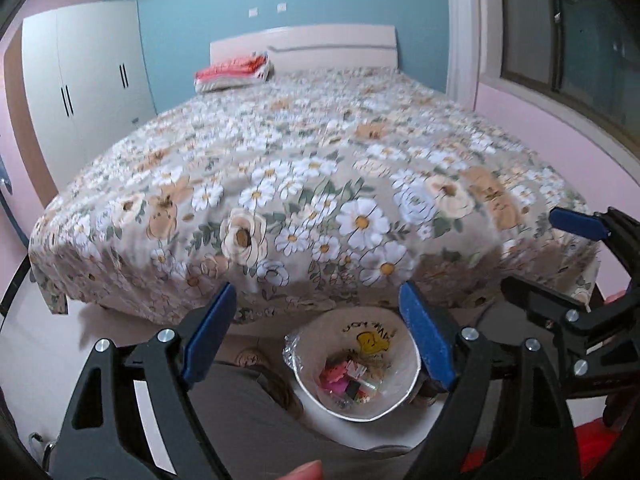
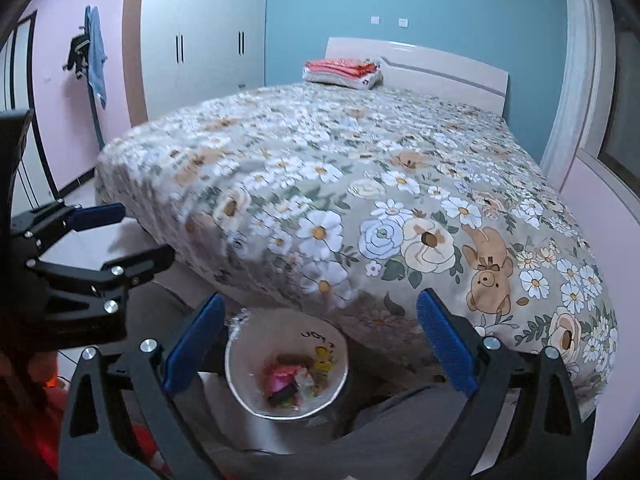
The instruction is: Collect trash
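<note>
A white trash bin (image 1: 348,417) lined with a clear bag stands on the floor at the foot of the bed. Colourful scraps of trash (image 1: 347,380) lie in its bottom. My left gripper (image 1: 318,292) hangs above the bin, open, with nothing between its blue pads. The right gripper (image 1: 530,248) shows at the right edge, also open. In the right wrist view the same bin (image 2: 280,416) with its trash (image 2: 286,380) sits below my open, empty right gripper (image 2: 322,296). The left gripper (image 2: 146,230) is at that view's left edge.
A bed with a floral cover (image 1: 320,168) fills the space ahead, with folded red and white cloth (image 1: 234,72) near the headboard. A white wardrobe (image 2: 200,48) stands to the left and a window (image 1: 568,40) to the right. A person's grey trouser legs (image 1: 248,420) flank the bin.
</note>
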Available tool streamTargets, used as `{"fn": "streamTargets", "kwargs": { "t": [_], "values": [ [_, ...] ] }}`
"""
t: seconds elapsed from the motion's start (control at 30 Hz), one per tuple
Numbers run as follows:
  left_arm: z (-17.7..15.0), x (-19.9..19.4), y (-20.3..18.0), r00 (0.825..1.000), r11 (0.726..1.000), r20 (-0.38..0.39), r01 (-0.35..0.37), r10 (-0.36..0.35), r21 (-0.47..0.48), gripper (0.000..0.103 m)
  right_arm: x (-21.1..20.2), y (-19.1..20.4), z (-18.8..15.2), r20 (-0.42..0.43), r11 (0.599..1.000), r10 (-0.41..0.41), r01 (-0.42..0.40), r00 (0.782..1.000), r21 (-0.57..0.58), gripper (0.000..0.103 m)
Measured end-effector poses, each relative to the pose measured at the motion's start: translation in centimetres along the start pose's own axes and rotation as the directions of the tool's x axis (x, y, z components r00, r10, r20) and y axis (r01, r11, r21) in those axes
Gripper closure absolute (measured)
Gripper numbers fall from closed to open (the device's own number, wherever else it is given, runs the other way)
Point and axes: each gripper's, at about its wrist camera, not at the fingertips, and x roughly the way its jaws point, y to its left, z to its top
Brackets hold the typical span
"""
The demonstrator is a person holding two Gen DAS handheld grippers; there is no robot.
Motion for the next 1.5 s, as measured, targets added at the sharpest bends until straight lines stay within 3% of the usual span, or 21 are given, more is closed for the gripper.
{"fn": "streamTargets", "kwargs": {
  "t": [0.1, 0.33, 0.47, 0.67, 1.03, 1.5],
  "values": [
    [-0.1, -2.1, -0.6, 0.999, 1.000, 0.049, 0.012, -0.013, 0.017, 0.016, -1.4, 0.6, -0.2, 0.016, 1.000, 0.017, -0.017, 1.000, -0.006, 0.004],
    [-0.1, -4.2, -1.2, 0.990, 1.000, 0.141, -0.006, 0.005, 0.003, 0.013, -2.5, 1.4, -1.3, 0.018, 0.994, -0.104, 0.105, 0.994, -0.013, 0.004],
    [-0.2, -3.8, -1.5, 0.995, 1.000, 0.097, -0.014, 0.016, -0.015, 0.013, -2.5, 1.0, -2.0, -0.021, 0.992, -0.122, 0.122, 0.992, 0.021, 0.004],
    [-1.2, -2.6, -2.3, 1.000, 1.000, 0.018, -0.015, 0.015, -0.006, 0.013, -3.8, 1.0, -2.7, -0.003, 0.991, -0.125, 0.125, 0.992, 0.057, 0.004],
    [-1.5, -2.4, -2.8, 1.000, 1.000, 0.000, -0.017, 0.017, 0.007, 0.013, -4.0, 0.8, -3.0, -0.007, 0.992, -0.062, 0.063, 0.998, 0.107, 0.004],
    [-1.6, -2.3, -2.3, 1.000, 1.000, -0.007, -0.022, 0.022, 0.007, 0.013, -3.7, 0.8, -3.0, -0.021, 0.992, -0.048, 0.051, 0.999, 0.116, 0.004]
  ]
}}
